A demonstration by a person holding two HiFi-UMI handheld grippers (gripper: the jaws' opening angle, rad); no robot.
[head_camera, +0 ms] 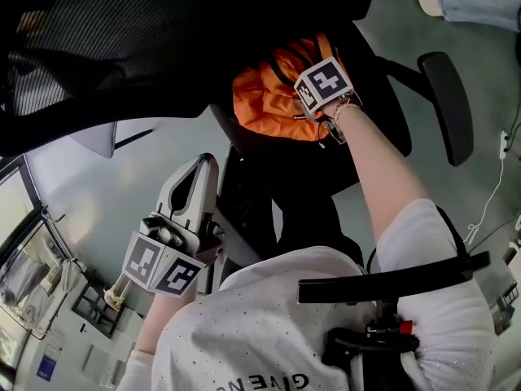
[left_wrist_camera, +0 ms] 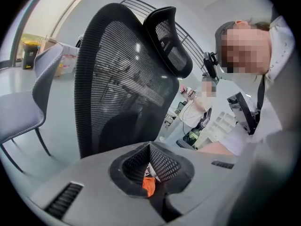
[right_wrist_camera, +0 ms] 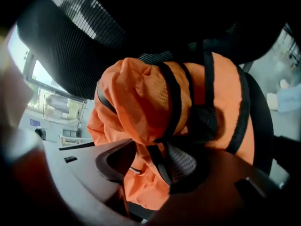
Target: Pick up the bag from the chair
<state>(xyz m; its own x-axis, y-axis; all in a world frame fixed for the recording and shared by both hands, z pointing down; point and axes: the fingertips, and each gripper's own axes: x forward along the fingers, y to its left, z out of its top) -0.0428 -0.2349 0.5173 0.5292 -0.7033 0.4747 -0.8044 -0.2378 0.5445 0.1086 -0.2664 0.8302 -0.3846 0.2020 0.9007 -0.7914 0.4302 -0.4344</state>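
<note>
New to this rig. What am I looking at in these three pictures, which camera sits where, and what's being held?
No robot: a person holds a hand-worked gripper in each hand. The head view is from a camera on the person's head, looking steeply down; the other two cameras ride on the grippers and look along their tongs. An orange bag with black straps lies on a black mesh office chair. The right gripper has its tongs closed on a fold of the bag. The left gripper is off to the left, away from the bag, tongs together, holding nothing.
</note>
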